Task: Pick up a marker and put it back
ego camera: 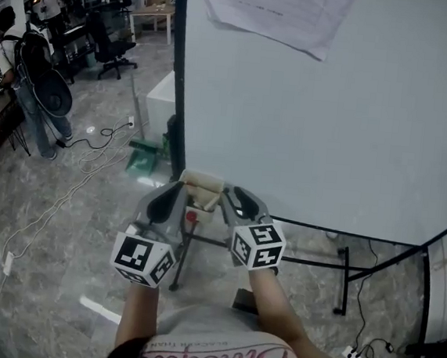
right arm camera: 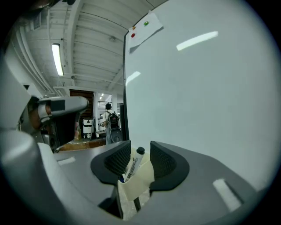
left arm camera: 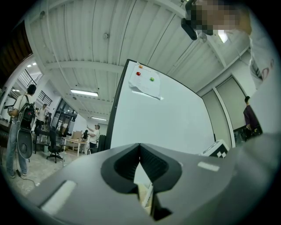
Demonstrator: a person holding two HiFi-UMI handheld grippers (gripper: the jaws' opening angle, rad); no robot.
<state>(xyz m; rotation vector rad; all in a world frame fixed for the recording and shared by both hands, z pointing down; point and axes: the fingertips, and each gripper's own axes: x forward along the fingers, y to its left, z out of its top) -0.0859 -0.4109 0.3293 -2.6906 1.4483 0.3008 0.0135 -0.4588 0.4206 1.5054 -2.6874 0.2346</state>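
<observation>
A white marker with a black cap (right arm camera: 133, 162) stands tilted in a cream holder (right arm camera: 137, 183) at the left edge of the whiteboard (right arm camera: 197, 110). My right gripper (right arm camera: 140, 152) is open around the holder's top. The marker stands between its pads, close to the left one. In the head view the holder (ego camera: 202, 183) sits between my left gripper (ego camera: 181, 187) and my right gripper (ego camera: 233, 192). The left gripper (left arm camera: 139, 150) is shut with its tips touching, and a bit of the cream holder (left arm camera: 145, 193) shows through the gap below them.
The whiteboard (ego camera: 333, 106) fills the right, with paper (ego camera: 279, 10) pinned at its top. Its stand legs (ego camera: 342, 272) run along the floor. Cables (ego camera: 92, 150) and a green thing (ego camera: 142, 158) lie on the left. A person with a backpack (ego camera: 26, 69) and an office chair (ego camera: 110, 45) stand further off.
</observation>
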